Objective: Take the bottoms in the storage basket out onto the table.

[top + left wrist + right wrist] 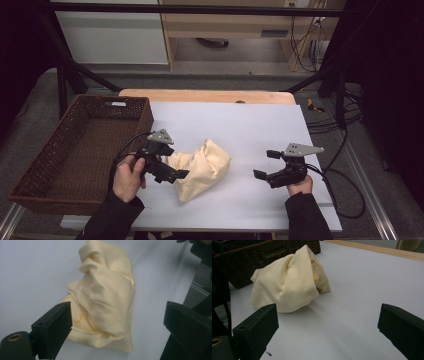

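White sheeting covers the desk [260,130]; a crumpled cream cloth [202,167] lies at centre, wicker basket [75,150] at nine o'clock. Left tongs [117,322] gape around it; a shallow bite may snag one fold. Right tongs [327,325] spread, idle.

Cloths: one, a crumpled pale yellow cloth [202,167] near the table's middle, also seen from the left gripper view [105,297] and the right gripper view [289,287].
Baskets: one, a dark wicker basket [35,175] at 9 o'clock from the cloth.
Grippers: two, the left gripper [181,174] at the cloth's 9 o'clock edge, the right gripper [266,164] at 3 o'clock, apart from it.
Jaws: two on each, four in all.
Hands: two.
Tables: one table [260,125].
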`<state>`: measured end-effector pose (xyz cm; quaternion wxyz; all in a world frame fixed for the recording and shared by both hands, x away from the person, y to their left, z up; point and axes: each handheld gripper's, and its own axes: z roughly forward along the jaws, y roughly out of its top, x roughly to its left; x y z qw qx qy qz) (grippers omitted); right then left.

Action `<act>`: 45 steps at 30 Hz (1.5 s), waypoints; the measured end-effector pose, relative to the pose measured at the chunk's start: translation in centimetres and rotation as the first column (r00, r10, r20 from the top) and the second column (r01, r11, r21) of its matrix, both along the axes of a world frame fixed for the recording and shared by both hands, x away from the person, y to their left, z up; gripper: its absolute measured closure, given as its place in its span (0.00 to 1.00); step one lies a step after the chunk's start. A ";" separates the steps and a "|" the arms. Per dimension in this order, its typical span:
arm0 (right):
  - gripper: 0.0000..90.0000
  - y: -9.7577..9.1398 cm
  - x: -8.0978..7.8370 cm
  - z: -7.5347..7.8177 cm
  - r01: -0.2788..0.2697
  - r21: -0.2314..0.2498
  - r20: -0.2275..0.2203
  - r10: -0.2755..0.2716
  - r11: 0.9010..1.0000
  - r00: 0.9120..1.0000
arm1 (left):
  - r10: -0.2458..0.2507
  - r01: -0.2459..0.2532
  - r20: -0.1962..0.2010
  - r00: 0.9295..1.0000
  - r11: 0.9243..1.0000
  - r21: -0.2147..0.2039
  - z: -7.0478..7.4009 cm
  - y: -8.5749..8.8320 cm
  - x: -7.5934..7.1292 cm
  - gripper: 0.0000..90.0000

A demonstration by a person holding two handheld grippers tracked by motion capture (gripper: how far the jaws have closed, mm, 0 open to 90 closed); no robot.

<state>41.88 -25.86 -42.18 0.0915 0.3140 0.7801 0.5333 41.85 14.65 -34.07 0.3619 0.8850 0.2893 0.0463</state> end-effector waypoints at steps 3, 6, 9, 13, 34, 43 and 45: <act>0.04 0.0 0.0 0.0 0.000 0.000 0.000 0.000 1.000 1.000 | 0.000 0.000 0.006 1.000 1.000 -0.005 0.3 0.3 -0.2 0.09; 0.04 0.0 0.0 0.0 -0.001 -0.001 0.001 0.001 1.000 1.000 | 0.005 -0.005 0.014 1.000 1.000 -0.005 0.6 0.6 -0.3 0.09; 0.04 0.0 0.0 0.0 0.000 0.000 0.002 0.000 1.000 1.000 | 0.013 -0.013 0.019 1.000 1.000 -0.010 0.8 1.3 -0.5 0.09; 0.04 0.0 0.0 0.0 -0.001 0.000 0.000 0.001 1.000 1.000 | 0.026 -0.026 0.024 0.999 1.000 -0.017 0.9 2.0 -0.5 0.09; 0.04 0.0 0.0 0.0 0.000 -0.001 -0.001 0.000 1.000 1.000 | 0.115 -0.112 0.065 0.991 0.992 -0.051 0.6 6.6 -0.3 0.09; 0.04 0.0 0.0 0.0 0.001 -0.003 -0.001 -0.001 1.000 1.000 | 0.152 -0.147 0.083 0.985 0.987 -0.057 0.2 8.5 -0.3 0.09; 0.04 0.0 0.0 0.0 0.001 -0.003 -0.002 -0.001 1.000 1.000 | 0.158 -0.154 0.083 0.984 0.986 -0.057 0.2 8.7 -0.3 0.09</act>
